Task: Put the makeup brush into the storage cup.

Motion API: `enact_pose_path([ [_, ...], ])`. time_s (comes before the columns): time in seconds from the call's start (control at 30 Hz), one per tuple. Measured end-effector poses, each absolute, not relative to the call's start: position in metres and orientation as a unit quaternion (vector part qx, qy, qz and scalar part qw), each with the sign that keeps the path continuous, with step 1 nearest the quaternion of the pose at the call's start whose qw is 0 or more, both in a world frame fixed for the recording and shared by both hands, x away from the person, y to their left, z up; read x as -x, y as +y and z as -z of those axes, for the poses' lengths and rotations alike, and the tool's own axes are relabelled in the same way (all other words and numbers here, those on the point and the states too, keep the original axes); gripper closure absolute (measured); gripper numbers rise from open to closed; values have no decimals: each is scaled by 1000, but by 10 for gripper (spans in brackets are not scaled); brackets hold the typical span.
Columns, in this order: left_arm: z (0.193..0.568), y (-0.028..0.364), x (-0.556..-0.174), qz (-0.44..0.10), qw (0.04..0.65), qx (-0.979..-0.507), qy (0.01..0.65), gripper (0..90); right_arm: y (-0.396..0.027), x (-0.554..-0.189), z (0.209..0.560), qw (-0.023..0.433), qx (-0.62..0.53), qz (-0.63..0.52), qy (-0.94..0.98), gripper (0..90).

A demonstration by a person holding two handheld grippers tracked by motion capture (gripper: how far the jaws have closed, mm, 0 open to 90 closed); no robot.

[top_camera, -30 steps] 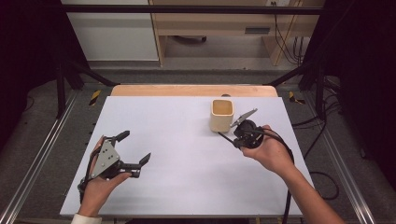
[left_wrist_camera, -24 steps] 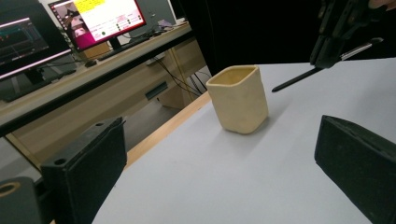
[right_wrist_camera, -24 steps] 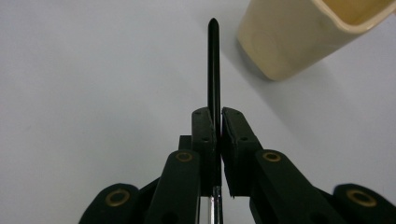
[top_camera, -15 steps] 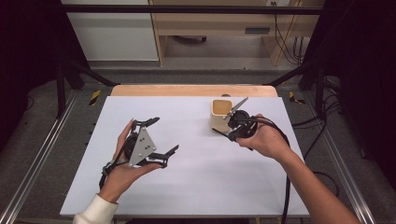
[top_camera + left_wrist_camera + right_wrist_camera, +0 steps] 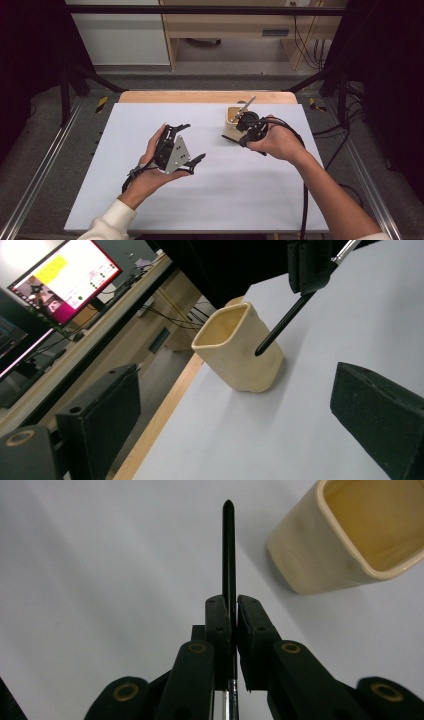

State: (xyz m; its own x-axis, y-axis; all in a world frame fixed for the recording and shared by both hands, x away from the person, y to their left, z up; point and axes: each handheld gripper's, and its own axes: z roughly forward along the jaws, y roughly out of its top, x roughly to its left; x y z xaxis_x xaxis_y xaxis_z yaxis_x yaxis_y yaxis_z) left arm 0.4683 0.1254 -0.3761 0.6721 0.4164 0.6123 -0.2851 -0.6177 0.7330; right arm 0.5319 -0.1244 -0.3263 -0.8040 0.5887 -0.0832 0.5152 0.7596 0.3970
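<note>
Pen (image 5: 228, 555): slim, black, perhaps silver-ended, clamped in right gripper (image 5: 231, 611); left gripper (image 5: 240, 405) jaws spread.

Three cameras: one overhead, one riding each gripper.
The high view looks forward and down on the whole table (image 5: 150, 200). The left gripper view looks low across it at the cup (image 5: 240, 347); the right gripper view looks down close on the pen (image 5: 229, 555) beside that cup.
</note>
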Motion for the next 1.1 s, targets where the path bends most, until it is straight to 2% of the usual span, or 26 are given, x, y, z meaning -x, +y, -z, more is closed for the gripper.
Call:
enact_pose_path([
  [0.53, 393, 102, -462, -396, 427, -813, 1, 36, -108, -535, 318, 92, -289, -165, 938, 841],
  [1.1, 401, 92, -465, -417, 402, -815, -9, 102, -97, -530, 315, 76, -279, -157, 944, 842],
])
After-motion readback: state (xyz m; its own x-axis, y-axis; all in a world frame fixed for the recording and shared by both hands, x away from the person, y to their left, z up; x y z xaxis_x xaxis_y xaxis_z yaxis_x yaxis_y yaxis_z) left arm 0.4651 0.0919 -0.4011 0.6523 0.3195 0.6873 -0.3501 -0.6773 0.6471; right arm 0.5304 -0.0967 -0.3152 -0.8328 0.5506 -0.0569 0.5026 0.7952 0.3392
